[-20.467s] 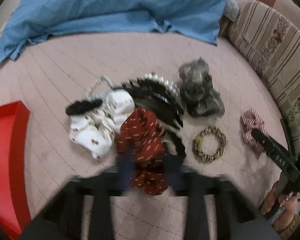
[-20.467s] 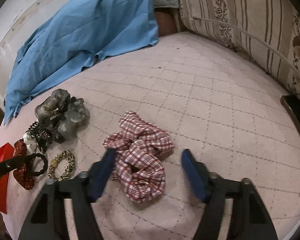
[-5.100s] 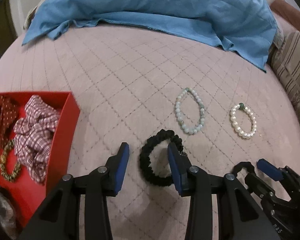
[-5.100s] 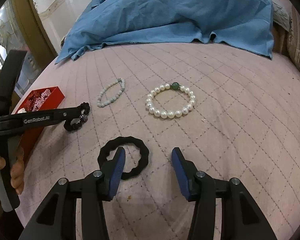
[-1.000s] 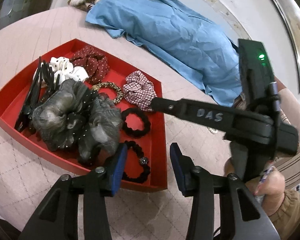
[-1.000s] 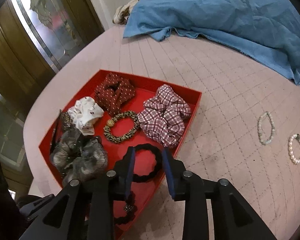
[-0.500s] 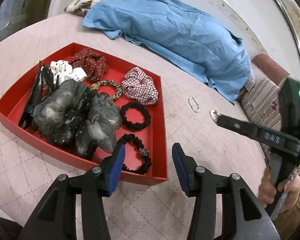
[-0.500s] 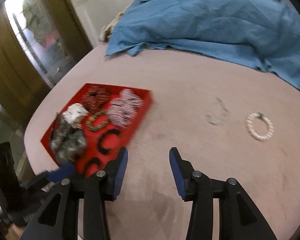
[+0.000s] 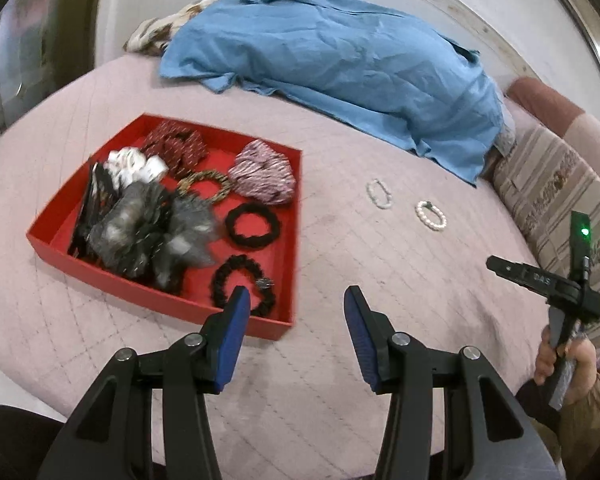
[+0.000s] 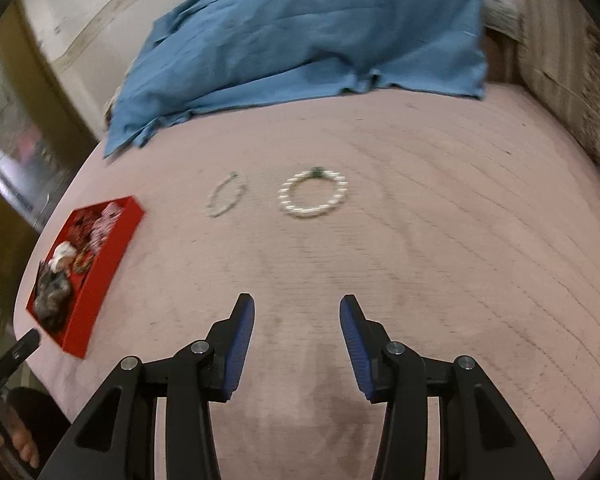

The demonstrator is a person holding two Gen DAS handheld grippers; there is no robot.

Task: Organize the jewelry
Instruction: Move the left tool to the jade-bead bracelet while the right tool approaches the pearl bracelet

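Observation:
A red tray (image 9: 162, 298) lies on the pink quilt and holds scrunchies, hair clips, a black hair tie (image 9: 253, 225) and a black beaded bracelet (image 9: 243, 283). My left gripper (image 9: 296, 302) hovers open over the tray's near right corner, nothing between its blue pads. Two bracelets lie loose on the quilt: a pale green bead one (image 10: 226, 194) and a white pearl one (image 10: 313, 195). My right gripper (image 10: 297, 312) is open and empty, some way short of the pearl bracelet. The tray (image 10: 100, 284) shows at the left of the right wrist view.
A crumpled blue cloth (image 9: 340, 64) covers the far side of the bed. A striped cushion (image 9: 556, 200) borders the right side. The right gripper (image 9: 496, 265), held by a hand (image 9: 564, 360), shows at the right of the left wrist view. Bare quilt separates tray and bracelets.
My right gripper opened off the black hair tie, left it in the tray and swung right toward the loose bracelets. My left gripper drew back and up from the tray, the beaded bracelet left inside.

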